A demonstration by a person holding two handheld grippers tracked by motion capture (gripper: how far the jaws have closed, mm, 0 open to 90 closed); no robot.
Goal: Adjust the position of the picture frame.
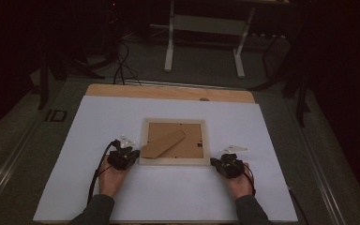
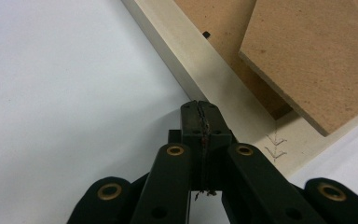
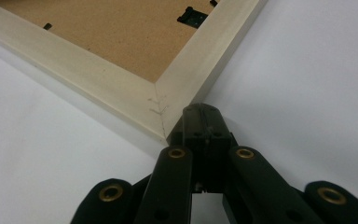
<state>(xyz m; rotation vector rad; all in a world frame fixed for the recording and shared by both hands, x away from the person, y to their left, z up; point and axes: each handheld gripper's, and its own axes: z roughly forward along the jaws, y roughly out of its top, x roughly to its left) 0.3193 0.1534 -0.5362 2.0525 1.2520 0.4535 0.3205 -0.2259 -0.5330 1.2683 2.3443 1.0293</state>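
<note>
Closed left claw [image 2: 200, 109], right claw [image 3: 204, 112], frame [image 1: 174, 161] corners

We seem to be in a dim lab or workshop: a white-covered table [image 1: 168, 197] stands on grey floor, with cables [image 1: 122, 65] trailing behind it and another white-legged bench [image 1: 206, 28] farther back.

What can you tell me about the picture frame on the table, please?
The picture frame lies face down and flat on the white table cover, near its middle. Its border looks like pale wood with mitred, stapled corners. A brown backing board fills it, with small black clips and a fold-out stand. The shut left gripper and right gripper meet its near corners.
</note>
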